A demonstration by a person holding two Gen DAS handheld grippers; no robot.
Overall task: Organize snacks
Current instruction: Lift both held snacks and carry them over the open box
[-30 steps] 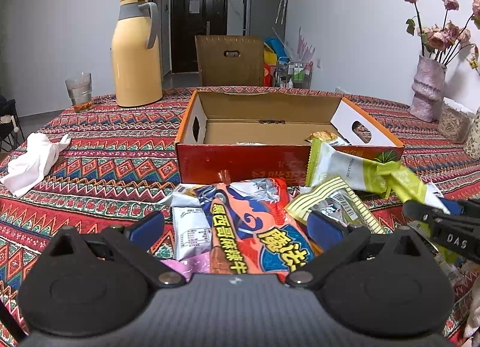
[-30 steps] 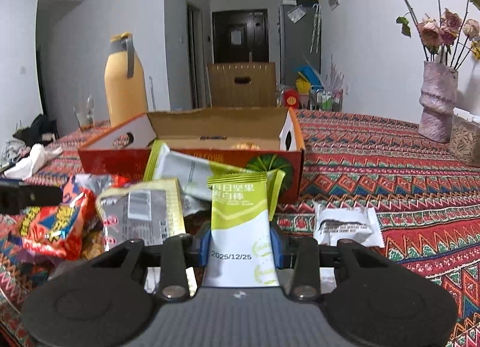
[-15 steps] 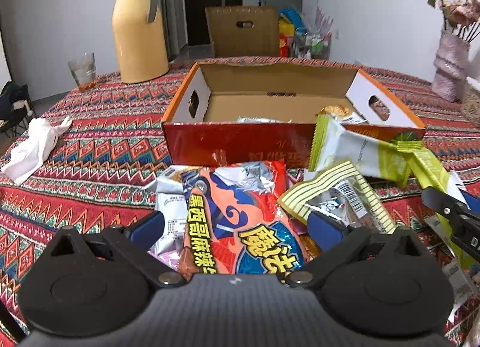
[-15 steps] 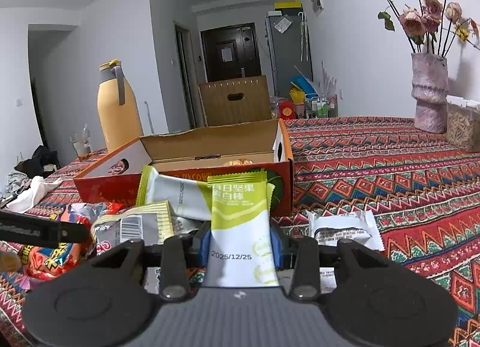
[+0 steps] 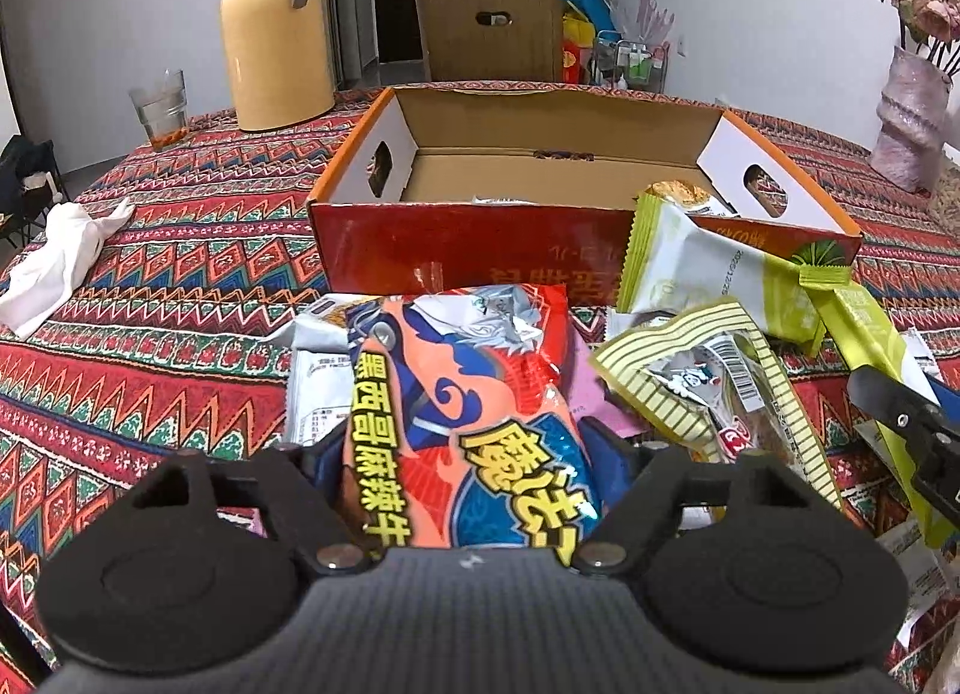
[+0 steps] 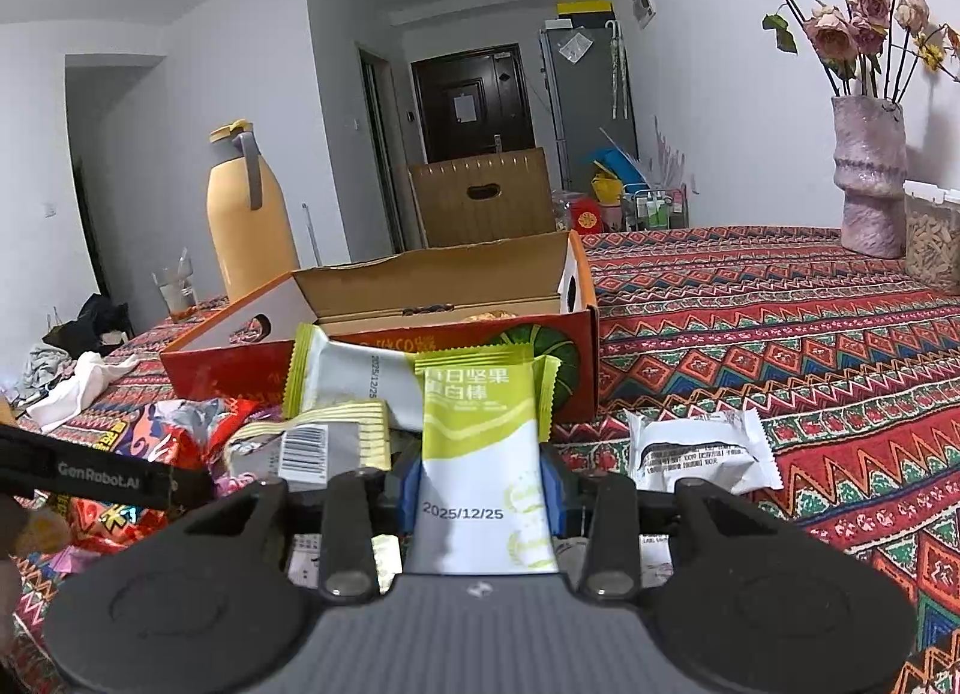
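Two tools each clamp a snack in front of the open cardboard box [image 5: 540,178]: the left tool [image 5: 465,454] grips the red-and-orange chip bag [image 5: 462,412], the right tool [image 6: 480,484] the green-and-white nut bar [image 6: 480,454]. More packets lie heaped just before the box on the patterned surface [image 6: 810,334], a white packet [image 6: 699,451] beside it.

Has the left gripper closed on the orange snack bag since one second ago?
Yes. The left gripper has closed: its blue pads now press the orange snack bag, and it sits nearer the cardboard box.
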